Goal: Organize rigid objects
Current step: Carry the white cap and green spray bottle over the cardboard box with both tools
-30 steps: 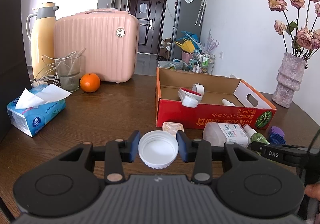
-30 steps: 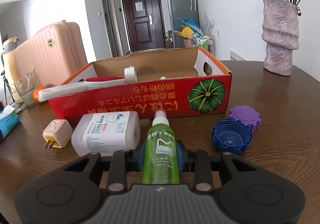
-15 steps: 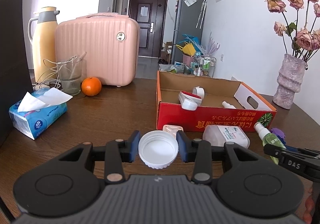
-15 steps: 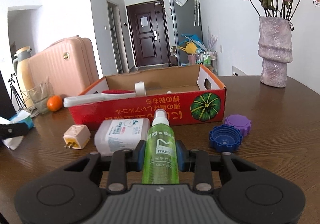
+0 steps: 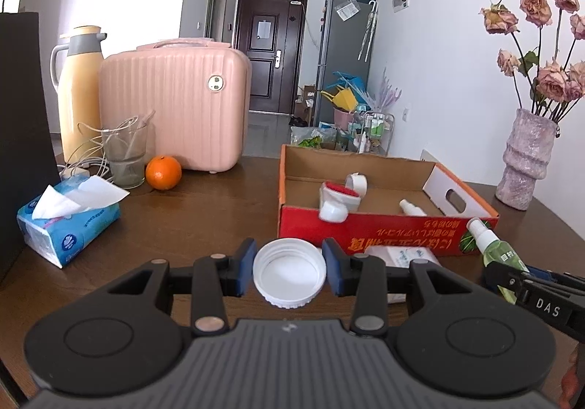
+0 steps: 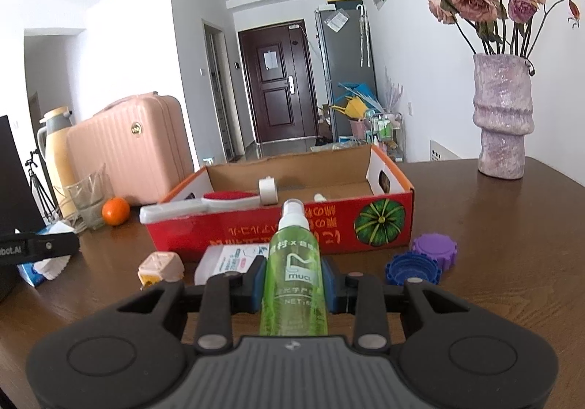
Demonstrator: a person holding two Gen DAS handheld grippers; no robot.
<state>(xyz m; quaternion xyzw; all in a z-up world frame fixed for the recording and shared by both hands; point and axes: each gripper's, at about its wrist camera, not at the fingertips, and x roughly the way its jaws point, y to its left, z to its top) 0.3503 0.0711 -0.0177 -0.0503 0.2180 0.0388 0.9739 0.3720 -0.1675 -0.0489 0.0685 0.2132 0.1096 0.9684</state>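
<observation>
While the brown wooden table (image 5: 204, 211) carries everything, the largest task item on it is the red cardboard box (image 6: 292, 230), open at the top, standing ahead of both grippers. Inside it lie a white brush with a red pad (image 6: 219, 199), a white roll of tape (image 6: 268, 191) and a small white spray bottle (image 5: 411, 206). Just in front of the box's near wall lies a flat white bottle with a printed label (image 6: 230, 261), with a beige plug adapter (image 6: 161, 266) to its left. To the right, a blue cap (image 6: 411, 268) and a purple cap (image 6: 435, 248) sit touching each other on the table.

The right gripper (image 6: 294, 283) pinches the green spray bottle (image 6: 294, 273) across its body, a pad pressed against each side, nozzle pointing forward toward the box and the bottle's base reaching back over the gripper's body.

The left gripper (image 5: 289, 272) holds the white screw cap (image 5: 289, 273) between its blue pads, one pad against each side of the rim, the cap's open side facing the camera. It hangs above the table short of the box's near left corner.
</observation>
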